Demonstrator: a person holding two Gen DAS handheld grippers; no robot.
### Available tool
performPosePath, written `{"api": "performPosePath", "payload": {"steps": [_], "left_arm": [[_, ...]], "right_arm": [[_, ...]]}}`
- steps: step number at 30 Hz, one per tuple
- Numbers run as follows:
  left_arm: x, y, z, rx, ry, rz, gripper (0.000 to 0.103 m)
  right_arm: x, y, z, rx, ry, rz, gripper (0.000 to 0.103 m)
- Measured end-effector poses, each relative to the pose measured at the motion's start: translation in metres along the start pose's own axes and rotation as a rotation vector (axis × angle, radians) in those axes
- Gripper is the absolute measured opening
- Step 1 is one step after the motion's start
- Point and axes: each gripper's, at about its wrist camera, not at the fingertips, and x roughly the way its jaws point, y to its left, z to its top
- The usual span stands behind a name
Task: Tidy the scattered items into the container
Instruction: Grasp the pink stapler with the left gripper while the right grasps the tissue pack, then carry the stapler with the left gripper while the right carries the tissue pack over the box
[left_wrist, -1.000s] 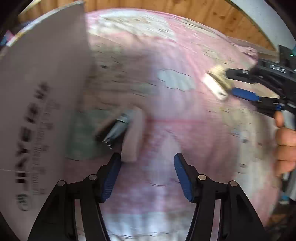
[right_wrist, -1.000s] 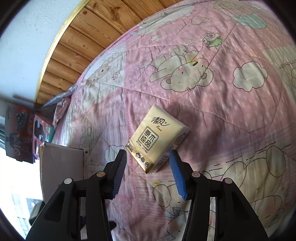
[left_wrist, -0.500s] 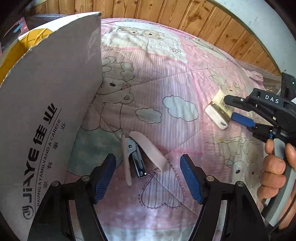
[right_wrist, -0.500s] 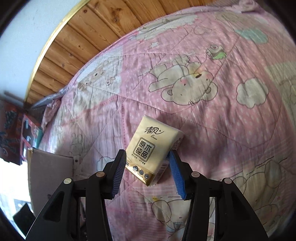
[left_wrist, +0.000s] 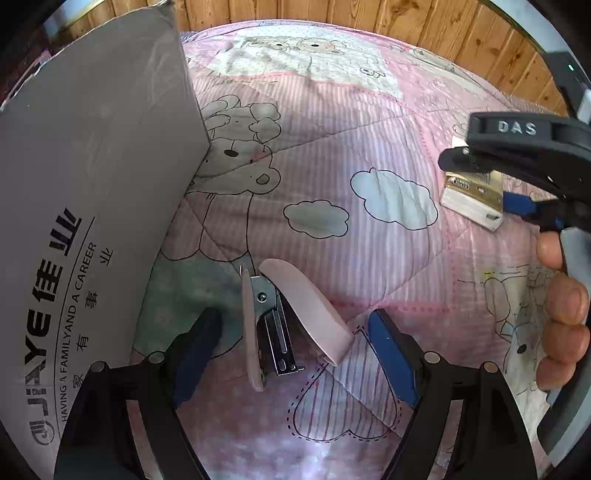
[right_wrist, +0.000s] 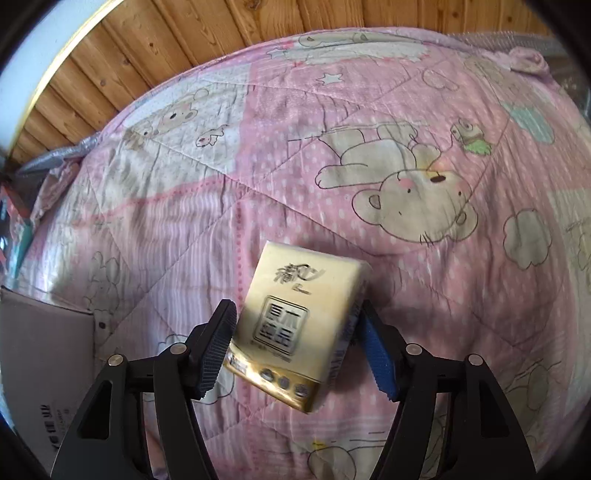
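Bed: pink quilt with bear and cloud prints, wooden wall panels along the top of both frames.
Container: grey cardboard box fills the left side of the left wrist frame; its wall stands upright on the quilt.
Left gripper: wide open at the bottom centre, one finger on each side of the stapler, not touching it.
Stapler: pink, lying hinged open in a V with the metal magazine showing, just right of the box. Probably stiff and a little heavy; the two arms may swing, so it seems better to take it across both arms near the hinge.
Right gripper: open, but its fingers are close on both long sides of the tissue pack.
Tissue pack: yellow, at the lower centre of the right wrist frame, one end seems a little raised from the quilt. Likely light and soft with slippery film; a squeeze across the middle should hold.
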Motion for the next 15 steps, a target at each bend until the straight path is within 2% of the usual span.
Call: {"api": "performPosePath", "payload": {"steps": [1,2,3,6,12,15], "left_arm": [[-0.001,0.001,-0.001,0.003,-0.010,0.001,0.076],[-0.005,0.004,-0.001,0.005,-0.023,-0.002,0.060],[-0.007,0.006,-0.001,0.011,-0.026,-0.022,0.050],[-0.013,0.021,-0.003,-0.033,-0.022,-0.103,0.049],[-0.033,0.037,-0.010,-0.102,-0.056,-0.218,0.048],[-0.037,0.037,-0.011,-0.110,-0.052,-0.238,0.048]], "right_arm": [[0.000,0.002,0.000,-0.023,0.002,-0.020,0.065],[-0.001,0.001,-0.001,-0.022,0.000,-0.020,0.062],[-0.003,-0.003,-0.002,-0.018,0.002,-0.012,0.054],[-0.008,-0.017,-0.005,0.009,0.010,0.039,0.052],[-0.026,-0.031,-0.017,0.042,-0.003,0.078,0.052],[-0.035,-0.038,-0.024,0.067,-0.007,0.104,0.052]]}}
